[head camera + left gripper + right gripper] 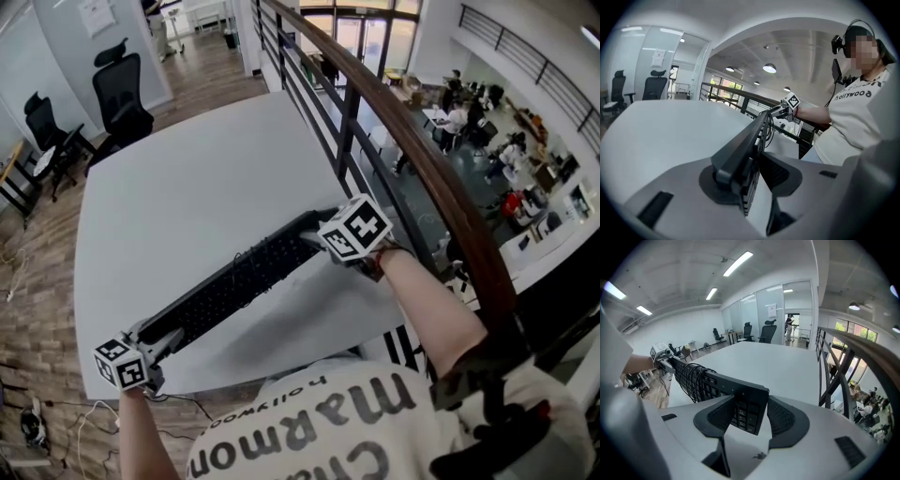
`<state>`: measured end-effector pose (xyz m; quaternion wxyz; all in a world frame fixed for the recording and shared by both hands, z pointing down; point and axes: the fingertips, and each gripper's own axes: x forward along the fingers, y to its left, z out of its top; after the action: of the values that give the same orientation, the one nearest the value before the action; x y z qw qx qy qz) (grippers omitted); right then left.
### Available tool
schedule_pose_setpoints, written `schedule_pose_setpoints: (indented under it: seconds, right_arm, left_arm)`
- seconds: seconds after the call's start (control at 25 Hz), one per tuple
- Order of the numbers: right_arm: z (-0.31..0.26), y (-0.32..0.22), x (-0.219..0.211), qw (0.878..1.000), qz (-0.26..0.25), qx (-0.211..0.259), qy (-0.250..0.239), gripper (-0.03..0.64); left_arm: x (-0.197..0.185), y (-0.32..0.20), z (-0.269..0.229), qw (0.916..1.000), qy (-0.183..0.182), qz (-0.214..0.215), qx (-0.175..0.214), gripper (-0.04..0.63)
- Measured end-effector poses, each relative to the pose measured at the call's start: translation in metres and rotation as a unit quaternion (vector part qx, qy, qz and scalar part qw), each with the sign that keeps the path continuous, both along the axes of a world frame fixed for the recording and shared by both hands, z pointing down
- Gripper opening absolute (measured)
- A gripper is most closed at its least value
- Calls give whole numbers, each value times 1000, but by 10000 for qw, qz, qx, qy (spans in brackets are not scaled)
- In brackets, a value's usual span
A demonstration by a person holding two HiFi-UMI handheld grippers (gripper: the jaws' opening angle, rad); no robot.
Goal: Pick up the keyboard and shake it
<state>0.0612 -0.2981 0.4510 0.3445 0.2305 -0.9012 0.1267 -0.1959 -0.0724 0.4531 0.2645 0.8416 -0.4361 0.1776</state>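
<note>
A black keyboard (239, 286), likely stiff, light and slick-cased, hangs tilted just above the near side of a white table (187, 159), left gripper (161, 341) clamped on its left end, right gripper (315, 236) clamped on its right end; bare tabletop lies far and left, a railing (412, 141) stands close at right

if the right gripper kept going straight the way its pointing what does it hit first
The keyboard: its end sits between the jaws of the right gripper. Further along that line, the left gripper holds the far end.
</note>
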Motion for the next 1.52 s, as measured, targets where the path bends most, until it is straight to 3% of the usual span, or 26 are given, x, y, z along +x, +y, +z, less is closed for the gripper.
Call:
schedule_pose_setpoints:
  seconds: [0.16, 0.28, 0.44, 0.56, 0.76, 0.8, 0.92, 1.08, 1.2, 1.32, 1.4, 1.52]
  right_arm:
    - [-54, -13, -5, 9969, 96, 665, -406, 229]
    - [-104, -22, -10, 9885, 166, 1233, -858, 229]
    - [-170, -26, -15, 9702, 285, 1867, -1521, 229]
    - [-211, -24, -20, 9563, 306, 2205, -1896, 229]
    - [-258, -20, -25, 9354, 347, 2613, -2357, 229]
    - [-263, -18, -25, 9321, 359, 2668, -2423, 229]
    - [-278, -15, -23, 9236, 356, 2778, -2619, 229]
    - [-299, -13, -9, 9094, 350, 2930, -2931, 229]
    - [-311, -9, -1, 8973, 307, 3113, -3115, 229]
    - [-315, -7, 0, 8900, 270, 3210, -3227, 229]
    - [-314, -8, -1, 8914, 273, 3192, -3205, 227]
    - [-311, -10, -3, 8922, 313, 3119, -3251, 227]
  left_arm:
    - [-7, -18, -57, 9930, -720, 75, 938, 124]
    - [-12, -29, -112, 9732, -1446, 106, 1783, 124]
    - [-15, -32, -184, 9310, -2360, 187, 2779, 121]
    - [-18, -26, -225, 9050, -2806, 154, 3195, 118]
    - [-22, -17, -276, 8544, -3577, 57, 3768, 118]
    - [-21, -15, -282, 8426, -3761, 140, 3851, 118]
    - [-12, -7, -297, 7944, -4431, 573, 4115, 112]
    - [5, -3, -318, 7685, -4624, 427, 4402, 107]
    - [12, 1, -328, 7421, -4808, 373, 4654, 107]
    - [14, 3, -331, 7220, -4906, 404, 4861, 107]
    - [16, 3, -333, 7140, -4913, 492, 4964, 107]
    - [17, 3, -333, 7095, -4981, 558, 4954, 99]
